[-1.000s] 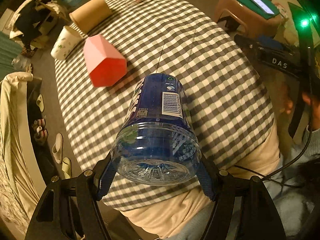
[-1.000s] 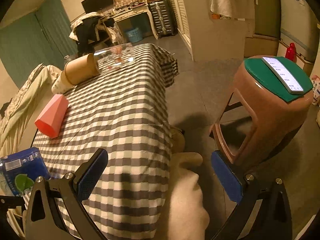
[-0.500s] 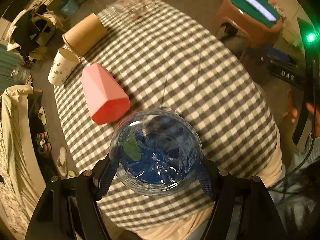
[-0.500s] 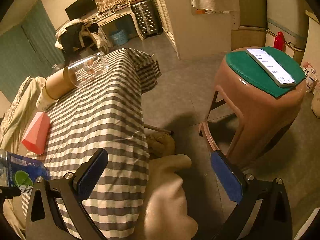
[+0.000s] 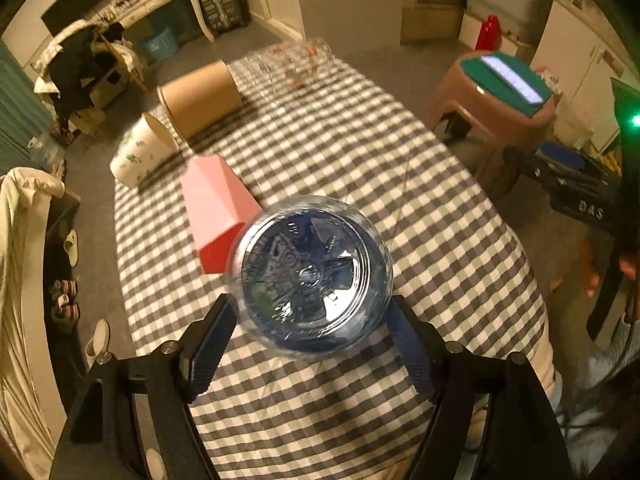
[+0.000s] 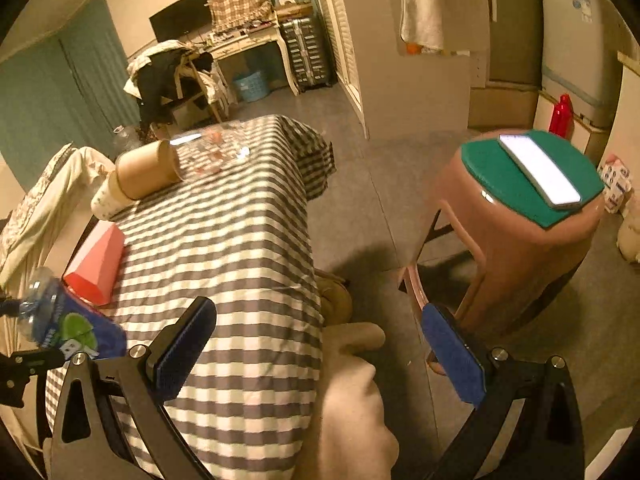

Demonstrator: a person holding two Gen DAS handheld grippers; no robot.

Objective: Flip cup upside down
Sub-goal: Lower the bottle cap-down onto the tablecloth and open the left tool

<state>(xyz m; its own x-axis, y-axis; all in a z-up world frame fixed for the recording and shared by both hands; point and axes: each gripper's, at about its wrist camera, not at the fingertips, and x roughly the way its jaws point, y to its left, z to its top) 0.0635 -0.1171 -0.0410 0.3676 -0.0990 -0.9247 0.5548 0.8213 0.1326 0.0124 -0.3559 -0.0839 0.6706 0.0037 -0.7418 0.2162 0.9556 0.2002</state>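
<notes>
A clear plastic cup (image 5: pixel 312 276) with a blue label sits between the fingers of my left gripper (image 5: pixel 310 320), which is shut on it. Its ribbed clear bottom faces the camera and its mouth points away toward the checked tablecloth (image 5: pixel 360 152). In the right wrist view the same cup (image 6: pixel 68 320) shows at the far left, tilted and held above the table's near end. My right gripper (image 6: pixel 316 344) is open and holds nothing. It hangs off the table's right side, over a beige cushion (image 6: pixel 352 392) and the floor.
On the cloth lie a pink faceted cup (image 5: pixel 218 212), a white flowered cup (image 5: pixel 140 154), a brown paper cup (image 5: pixel 200 98) and a clear glass (image 5: pixel 292 62). A brown stool (image 6: pixel 516 232) with a green pad and a phone stands right of the table.
The left gripper has turned the cup: a second ago its labelled side showed, now its bottom faces the camera. The left view has tilted up toward the room. The right gripper stays open.
</notes>
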